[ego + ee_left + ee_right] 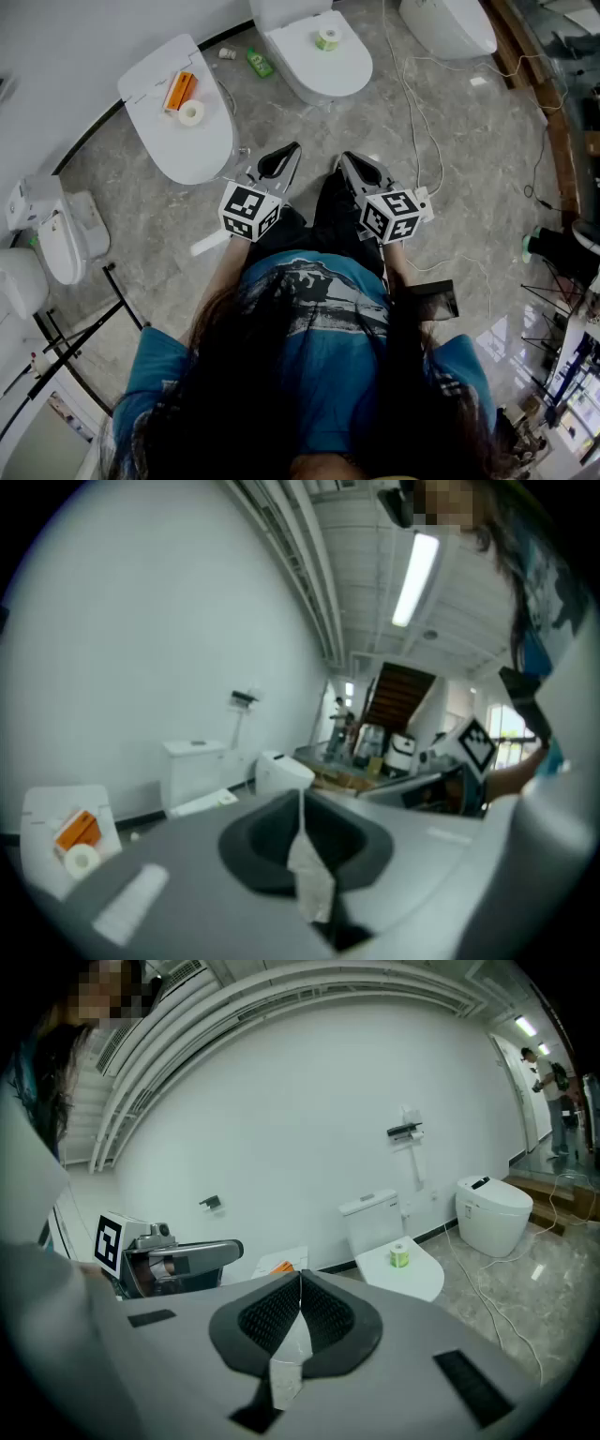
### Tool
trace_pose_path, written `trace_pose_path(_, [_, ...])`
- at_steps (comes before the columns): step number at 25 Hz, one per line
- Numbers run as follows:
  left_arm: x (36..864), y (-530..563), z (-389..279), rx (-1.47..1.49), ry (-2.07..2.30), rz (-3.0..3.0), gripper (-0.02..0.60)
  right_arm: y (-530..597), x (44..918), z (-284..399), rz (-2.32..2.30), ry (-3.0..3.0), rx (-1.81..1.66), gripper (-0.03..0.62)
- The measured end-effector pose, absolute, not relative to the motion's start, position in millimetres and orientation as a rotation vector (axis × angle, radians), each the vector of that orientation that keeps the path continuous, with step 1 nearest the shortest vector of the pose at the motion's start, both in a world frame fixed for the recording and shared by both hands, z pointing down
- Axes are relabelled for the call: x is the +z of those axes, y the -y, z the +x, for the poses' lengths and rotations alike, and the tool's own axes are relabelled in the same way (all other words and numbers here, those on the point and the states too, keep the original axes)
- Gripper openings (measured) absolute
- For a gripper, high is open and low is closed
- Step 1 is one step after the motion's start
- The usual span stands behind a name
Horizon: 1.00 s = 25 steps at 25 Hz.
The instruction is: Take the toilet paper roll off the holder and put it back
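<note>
Head view: the small white toilet paper roll (190, 113) sits on a white toilet lid (187, 155), far from the left gripper (286, 157) and right gripper (352, 164). Left gripper view: fingers shut tight on nothing. Right gripper view: the same. The roll looks light and squashy; pinch its side softly.

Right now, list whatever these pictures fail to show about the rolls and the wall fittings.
Dark wall fitting, right gripper view: too small to tell whether it carries a roll.
White roll, left gripper view: blurred, no detail.
Orange box, head view: print too small to read.
</note>
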<state>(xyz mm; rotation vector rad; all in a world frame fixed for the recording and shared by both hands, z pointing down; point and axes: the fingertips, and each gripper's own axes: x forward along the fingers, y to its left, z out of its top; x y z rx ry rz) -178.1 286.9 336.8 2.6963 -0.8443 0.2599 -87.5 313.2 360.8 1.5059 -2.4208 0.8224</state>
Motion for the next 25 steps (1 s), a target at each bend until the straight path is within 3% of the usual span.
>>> trace_pose_path(16, [338.4, -145.4, -7.3, 0.245, 1.090, 2.598, 0.017, -140.8, 357.1, 57.2, 1.137, 2.606, 0.760, 0.014])
trace_pose_path(25, [360.5, -101.8, 10.7, 0.343, 1.157, 2.545, 0.018, -79.0, 383.4, 85.7, 1.063, 2.615, 0.771, 0.014])
